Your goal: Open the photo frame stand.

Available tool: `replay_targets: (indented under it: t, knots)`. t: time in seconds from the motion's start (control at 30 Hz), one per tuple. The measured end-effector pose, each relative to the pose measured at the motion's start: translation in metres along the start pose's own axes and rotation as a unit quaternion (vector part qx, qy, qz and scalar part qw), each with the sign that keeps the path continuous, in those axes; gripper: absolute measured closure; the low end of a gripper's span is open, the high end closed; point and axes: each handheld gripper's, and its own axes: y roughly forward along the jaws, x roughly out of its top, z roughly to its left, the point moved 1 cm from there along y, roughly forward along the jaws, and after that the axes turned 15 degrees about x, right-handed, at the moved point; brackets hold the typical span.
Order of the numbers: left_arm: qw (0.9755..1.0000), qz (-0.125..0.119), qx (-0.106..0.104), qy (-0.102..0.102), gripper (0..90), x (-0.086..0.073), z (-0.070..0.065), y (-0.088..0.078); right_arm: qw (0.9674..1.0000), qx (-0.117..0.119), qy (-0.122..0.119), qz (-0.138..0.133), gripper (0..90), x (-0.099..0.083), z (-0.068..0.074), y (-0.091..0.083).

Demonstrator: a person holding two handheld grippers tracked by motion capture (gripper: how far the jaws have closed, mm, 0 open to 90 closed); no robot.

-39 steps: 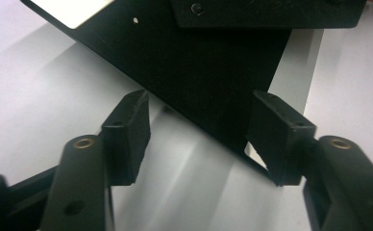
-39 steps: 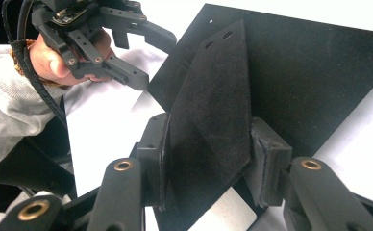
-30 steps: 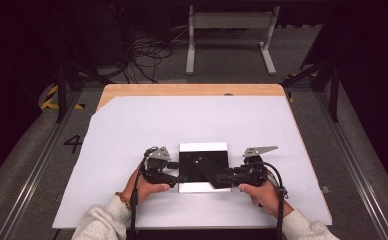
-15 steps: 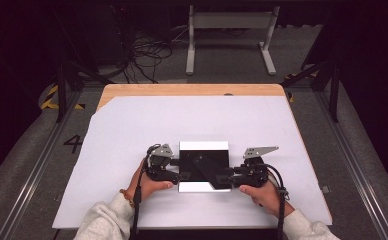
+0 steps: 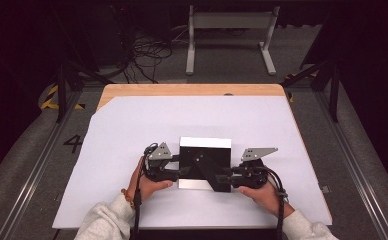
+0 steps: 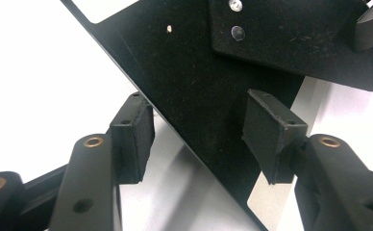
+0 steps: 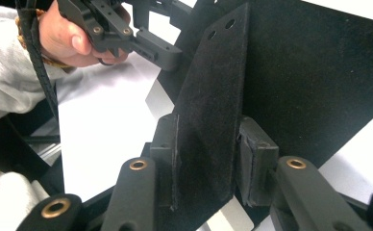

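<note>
The black board [image 5: 205, 159] lies near the middle of the surface's [image 5: 132, 120] near edge, its black strip [image 7: 208, 115] raised. The right tongs [image 7: 206, 159] clamp that strip. The left tongs [image 6: 199, 127] gape open astride the board's left edge.

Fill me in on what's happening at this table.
A person works at a white-covered table with a gripper in each hand, both at a flat black panel lying on it. The right gripper has its jaws shut on a black strip that rises off the panel. The left gripper has its jaws open astride the panel's corner.
</note>
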Motion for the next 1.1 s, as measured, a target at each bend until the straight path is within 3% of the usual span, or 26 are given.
replay_targets:
  t: [0.27, 0.57, 0.73, 1.1]
  knots:
    - [0.9989, -0.031, 0.025, 0.025, 53.5, 0.003, -0.002, -0.009, 0.9995, -0.013, -0.027, 0.003, 69.5, 0.002, 0.005, 0.0]
    - [0.9941, -0.07, 0.057, 0.059, 60.6, 0.006, -0.009, -0.017, 0.9976, -0.033, -0.059, 0.013, 76.1, 0.005, 0.01, 0.003]
    - [0.9931, -0.08, 0.059, 0.062, 65.9, 0.006, -0.01, -0.02, 0.9959, -0.05, -0.074, 0.018, 78.9, 0.005, 0.011, 0.004]
    - [0.9921, -0.08, 0.07, 0.065, 67.2, 0.008, -0.009, -0.02, 0.9935, -0.069, -0.088, 0.022, 78.4, 0.007, 0.01, 0.005]
